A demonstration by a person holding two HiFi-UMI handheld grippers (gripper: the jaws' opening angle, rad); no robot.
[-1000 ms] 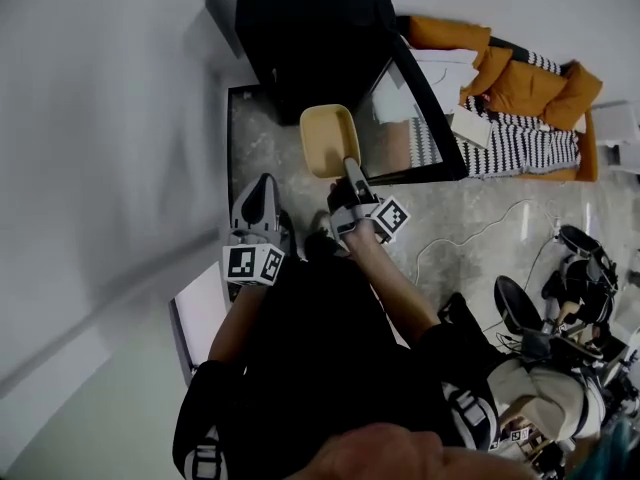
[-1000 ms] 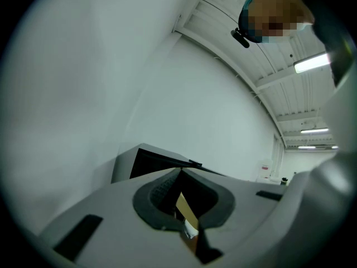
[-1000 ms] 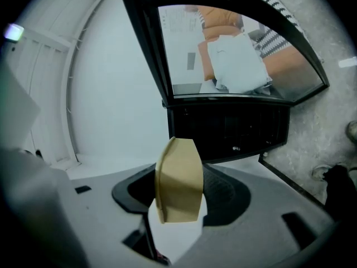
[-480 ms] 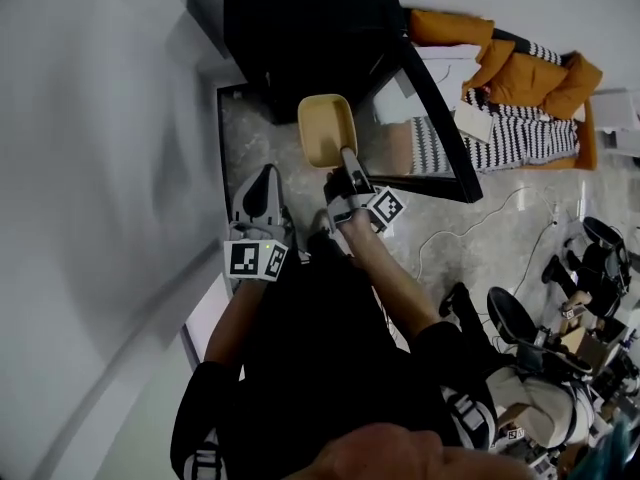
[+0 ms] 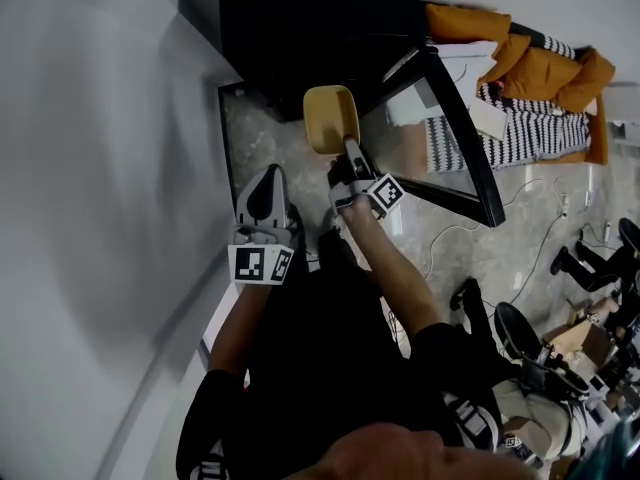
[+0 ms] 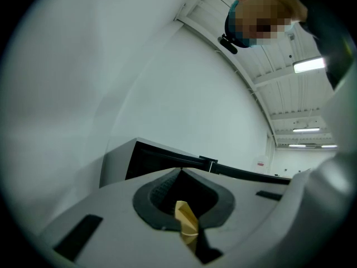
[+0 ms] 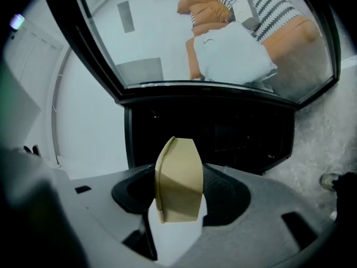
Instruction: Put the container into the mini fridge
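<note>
Head view: the tan, bowl-shaped container [image 5: 331,116] is in front of the black mini fridge [image 5: 310,28], closer to its dark mouth than a second ago. The right gripper [image 5: 349,150] holds its near edge.

Left gripper view: the left gripper [image 6: 179,171] has its tips together, with nothing in them.

Right gripper view: the jaws stand wide and squeeze the container.

Orange cushions [image 5: 465,23] sit beside a black-and-white striped blanket [image 5: 520,133], with a white folded cloth [image 5: 465,68] between them. Below lies grey speckled stone floor [image 5: 520,238] — and at the left, a plain white wall [image 5: 90,168].
</note>
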